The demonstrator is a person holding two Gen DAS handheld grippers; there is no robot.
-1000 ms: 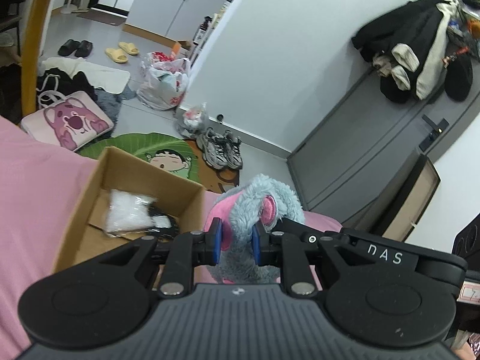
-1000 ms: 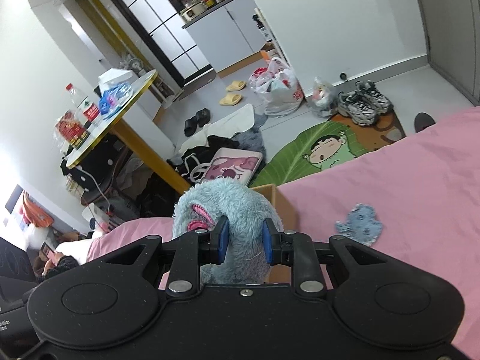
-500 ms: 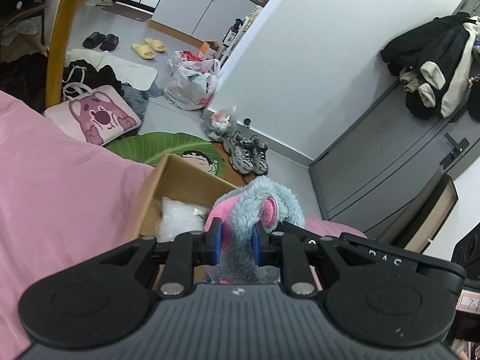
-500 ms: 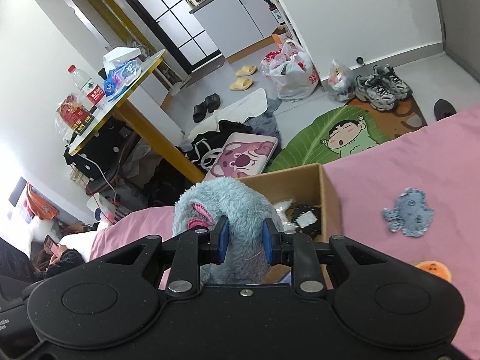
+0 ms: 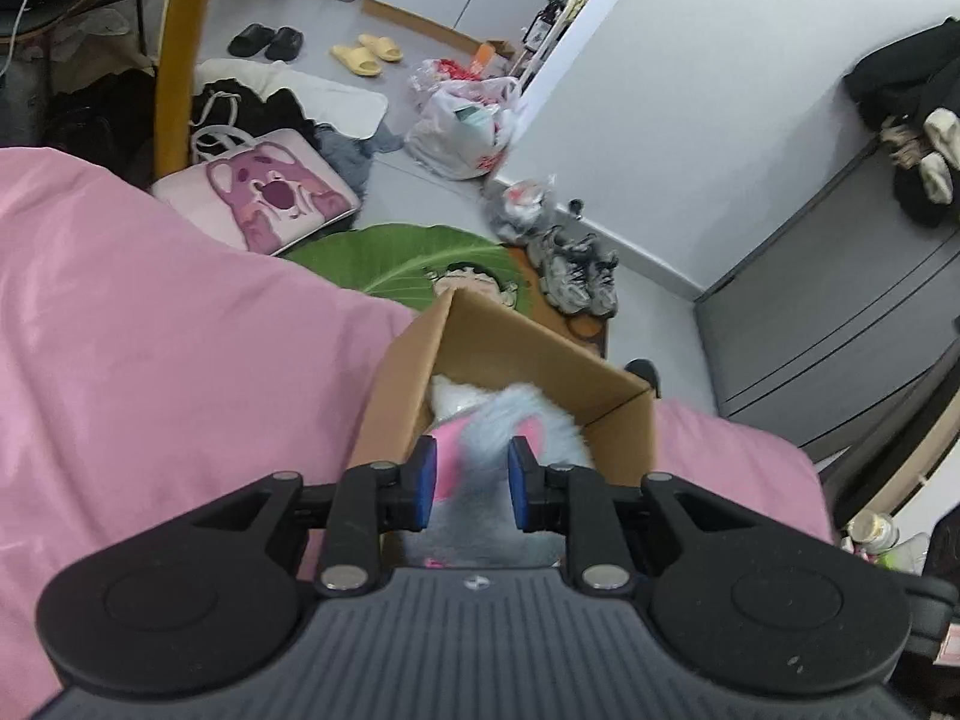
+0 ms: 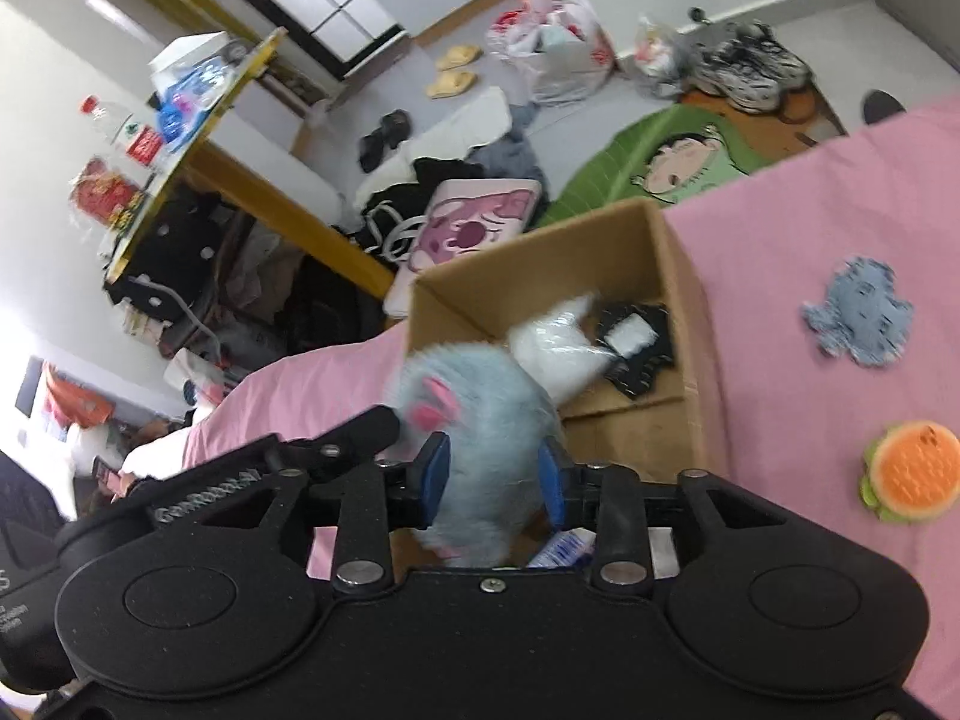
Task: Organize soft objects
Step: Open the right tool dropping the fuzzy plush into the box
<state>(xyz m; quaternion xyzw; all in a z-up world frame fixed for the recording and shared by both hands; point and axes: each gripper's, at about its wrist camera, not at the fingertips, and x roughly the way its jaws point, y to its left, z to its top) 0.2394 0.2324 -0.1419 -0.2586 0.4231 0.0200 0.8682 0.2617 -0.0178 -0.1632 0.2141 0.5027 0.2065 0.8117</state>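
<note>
Both hand-held grippers, left (image 5: 468,483) and right (image 6: 492,475), clench the blue plush toy (image 6: 480,402) over the cardboard box (image 6: 672,252).

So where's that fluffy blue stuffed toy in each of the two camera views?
Left wrist: the blue plush toy sits bottom centre, between the left gripper fingers, over the cardboard box.
Right wrist: the toy is lower centre, between the right gripper fingers.
Shared landmark: the cardboard box.

My fuzzy blue-and-pink plush (image 6: 480,414) hangs blurred over the open cardboard box (image 6: 672,252); a blue plush patch (image 6: 861,321) and burger toy (image 6: 909,471) lie right of the box.
</note>
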